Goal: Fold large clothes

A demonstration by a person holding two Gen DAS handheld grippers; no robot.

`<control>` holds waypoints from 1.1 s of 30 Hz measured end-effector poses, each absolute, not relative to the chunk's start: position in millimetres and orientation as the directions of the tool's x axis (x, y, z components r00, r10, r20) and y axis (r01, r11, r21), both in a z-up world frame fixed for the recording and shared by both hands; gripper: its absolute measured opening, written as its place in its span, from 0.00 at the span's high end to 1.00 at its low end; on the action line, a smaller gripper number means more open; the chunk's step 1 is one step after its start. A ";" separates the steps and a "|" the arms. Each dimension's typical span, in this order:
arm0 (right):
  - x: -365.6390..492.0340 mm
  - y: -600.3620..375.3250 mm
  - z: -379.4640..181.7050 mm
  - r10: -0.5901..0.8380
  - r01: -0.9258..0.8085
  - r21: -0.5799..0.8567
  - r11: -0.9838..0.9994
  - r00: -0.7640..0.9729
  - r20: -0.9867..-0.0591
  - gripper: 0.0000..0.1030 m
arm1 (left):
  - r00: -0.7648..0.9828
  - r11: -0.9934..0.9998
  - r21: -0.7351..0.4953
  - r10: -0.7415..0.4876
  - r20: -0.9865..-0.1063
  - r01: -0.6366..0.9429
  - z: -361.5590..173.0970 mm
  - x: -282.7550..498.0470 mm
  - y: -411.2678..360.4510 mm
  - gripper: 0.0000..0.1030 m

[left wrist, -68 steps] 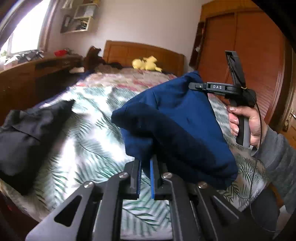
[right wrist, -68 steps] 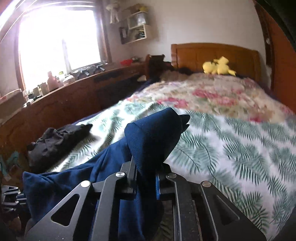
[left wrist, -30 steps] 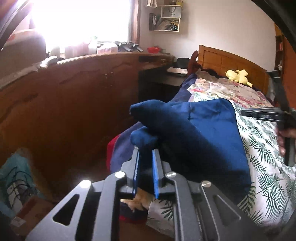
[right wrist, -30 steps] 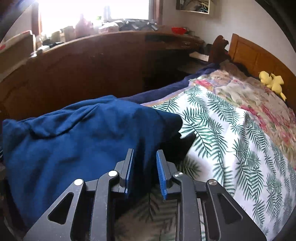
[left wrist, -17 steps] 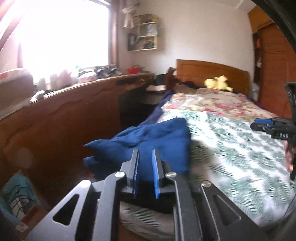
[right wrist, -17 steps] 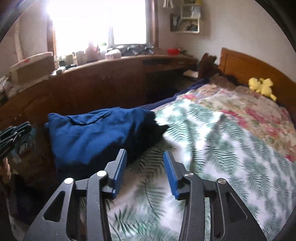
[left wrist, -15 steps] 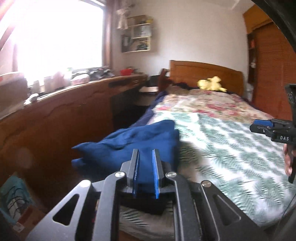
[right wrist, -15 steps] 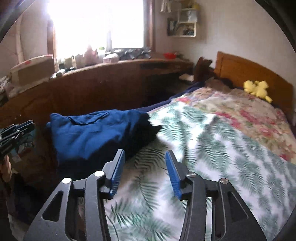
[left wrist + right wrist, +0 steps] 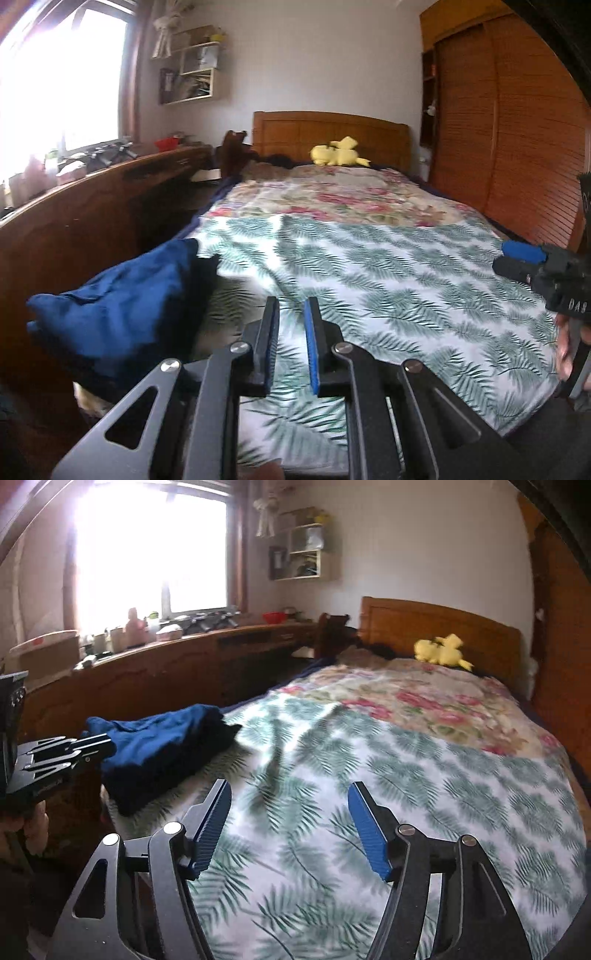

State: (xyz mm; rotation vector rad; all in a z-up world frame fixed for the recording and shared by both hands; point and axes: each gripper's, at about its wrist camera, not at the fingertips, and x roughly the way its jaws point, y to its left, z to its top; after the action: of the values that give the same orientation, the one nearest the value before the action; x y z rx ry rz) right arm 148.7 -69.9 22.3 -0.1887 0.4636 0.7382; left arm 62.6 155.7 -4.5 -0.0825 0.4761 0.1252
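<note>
A folded dark blue garment (image 9: 122, 295) (image 9: 162, 734) lies on a black garment (image 9: 147, 779) at the near left corner of the bed. My left gripper (image 9: 291, 306) hovers over the leaf-print bedspread (image 9: 388, 280) to the right of the pile, jaws almost together with nothing between them. It also shows at the left edge of the right wrist view as the left gripper (image 9: 107, 744), held by a hand. My right gripper (image 9: 290, 790) is over the middle of the bedspread (image 9: 369, 768), its jaws opening wide and empty. The right gripper (image 9: 511, 260) also appears at the far right.
A long wooden desk (image 9: 177, 664) with small items runs along the left under a bright window. A wooden headboard (image 9: 332, 133) and a yellow plush toy (image 9: 338, 155) are at the far end. A wooden wardrobe (image 9: 517, 129) stands on the right.
Both grippers have swung right, away from the blue garment, which now rests on the black one at the bed's corner. The right jaws have spread wide; neither gripper holds cloth.
</note>
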 end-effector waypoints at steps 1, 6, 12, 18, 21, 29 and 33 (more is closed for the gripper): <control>147.5 -79.3 19.5 0.594 -0.675 -0.003 0.738 0.652 -0.472 0.32 | 0.883 0.990 -0.056 0.090 -0.461 -0.130 -5.6 65.1 149.2 0.89; 143.6 -123.5 5.7 0.545 -0.614 0.023 0.789 0.684 -0.485 0.29 | 0.879 0.994 -0.088 0.019 -0.477 -0.069 -12.3 76.8 114.8 0.89; 131.3 -168.0 2.1 0.499 -0.549 0.037 0.835 0.727 -0.471 0.28 | 0.878 0.997 -0.080 -0.054 -0.475 0.018 -5.4 79.2 70.2 0.89; 112.0 -205.9 14.4 0.457 -0.486 0.048 0.873 0.778 -0.430 0.28 | 0.891 0.999 -0.041 -0.048 -0.452 0.034 15.3 69.3 32.8 0.89; 97.4 -224.7 19.9 0.398 -0.419 0.040 0.907 0.823 -0.406 0.25 | 0.898 0.999 -0.038 -0.038 -0.438 0.024 20.6 61.1 16.0 0.89; 67.0 -267.7 22.1 0.337 -0.330 0.083 0.941 0.872 -0.356 0.20 | 0.912 0.999 -0.026 -0.032 -0.408 0.023 18.6 37.9 -15.2 0.88; 65.1 -278.9 18.3 0.315 -0.301 0.094 0.949 0.881 -0.354 0.19 | 0.913 0.999 -0.030 -0.032 -0.407 0.021 18.5 33.0 -16.6 0.88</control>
State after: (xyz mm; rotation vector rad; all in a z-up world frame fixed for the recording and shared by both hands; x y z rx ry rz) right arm 65.1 -278.9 18.3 0.0366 0.3750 0.3211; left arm 33.0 -16.6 18.5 -0.0251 0.4199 -0.0272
